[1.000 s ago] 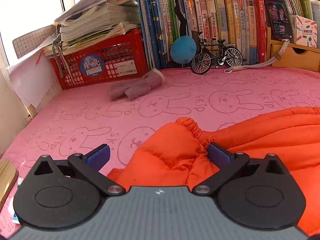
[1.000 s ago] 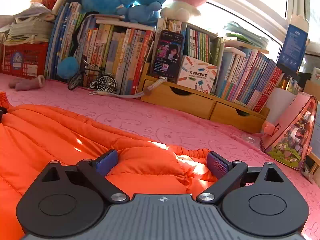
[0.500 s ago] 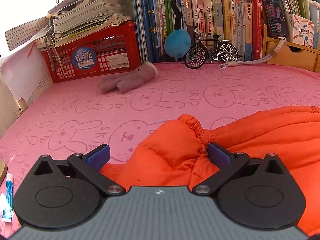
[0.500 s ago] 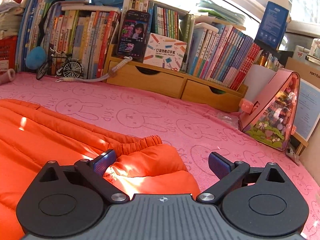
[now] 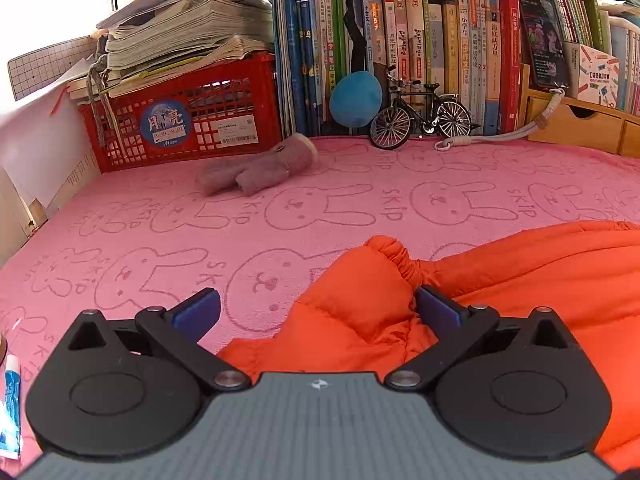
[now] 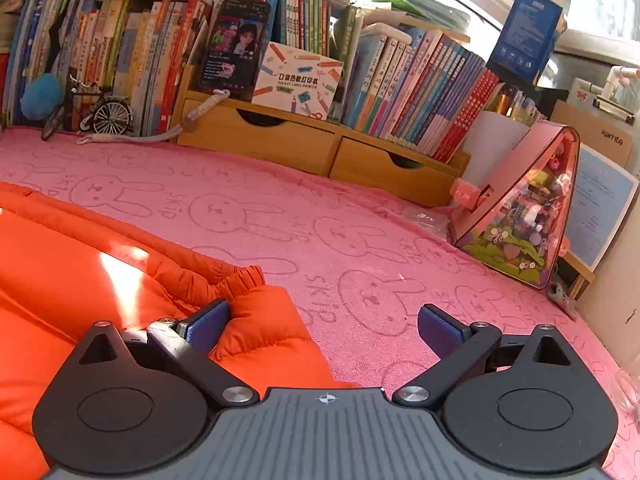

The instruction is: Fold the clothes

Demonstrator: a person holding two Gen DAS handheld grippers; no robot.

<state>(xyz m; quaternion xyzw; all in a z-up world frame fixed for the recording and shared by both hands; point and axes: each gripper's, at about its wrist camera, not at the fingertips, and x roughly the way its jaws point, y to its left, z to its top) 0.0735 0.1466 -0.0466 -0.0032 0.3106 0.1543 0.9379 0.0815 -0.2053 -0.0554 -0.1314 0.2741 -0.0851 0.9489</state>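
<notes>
The orange jacket (image 5: 520, 280) is puffy quilted cloth with a slight sheen and elastic-gathered cuffs. The pink cover (image 5: 280, 208) on the counter is matt, nubby terry cloth. Each claw, left (image 5: 316, 312) and right (image 6: 324, 324), is matt black plastic with blue pads and bright metal rivets. The red basket (image 5: 200, 120) at the far-left corner is glossy plastic mesh.

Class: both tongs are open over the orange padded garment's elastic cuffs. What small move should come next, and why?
Probably shut both. The left tongs and right tongs stand open, each with an elastic cuff of the orange garment partly between its fingers, so nothing is gripped yet for folding.
</notes>
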